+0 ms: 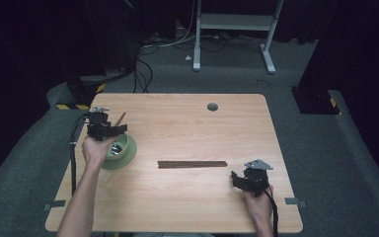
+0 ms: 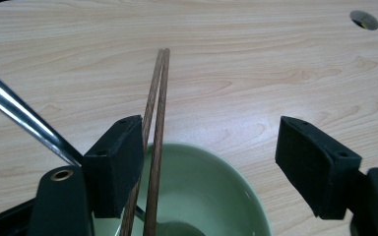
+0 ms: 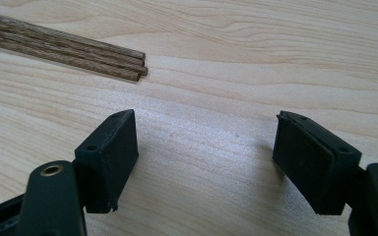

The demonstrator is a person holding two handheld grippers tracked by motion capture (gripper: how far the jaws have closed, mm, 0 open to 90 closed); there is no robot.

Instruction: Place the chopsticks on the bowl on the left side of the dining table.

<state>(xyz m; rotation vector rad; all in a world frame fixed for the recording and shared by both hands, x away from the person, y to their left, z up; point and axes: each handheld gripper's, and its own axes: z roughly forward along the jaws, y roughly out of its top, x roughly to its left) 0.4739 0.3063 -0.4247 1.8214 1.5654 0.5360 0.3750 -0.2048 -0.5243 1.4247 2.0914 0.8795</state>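
While the left tongs (image 2: 209, 167) gape wide beside two chopsticks (image 2: 156, 123) leaning in the green bowl (image 2: 216, 196) | right tongs (image 3: 204, 162) wide, empty | sticks likely light, stiff, slick; pinch mid-shaft.

I had the bowl (image 1: 122, 150) sitting near the table's (image 1: 187, 118) left edge, with a pair of chopsticks (image 2: 155, 128) and a metal utensil (image 2: 19, 115) standing in it, leaning outward over its rim. To its right, near the table's middle, more chopsticks (image 1: 192, 164) lay flat side by side, well apart from the bowl; a cable hole (image 1: 212, 106) sat behind them
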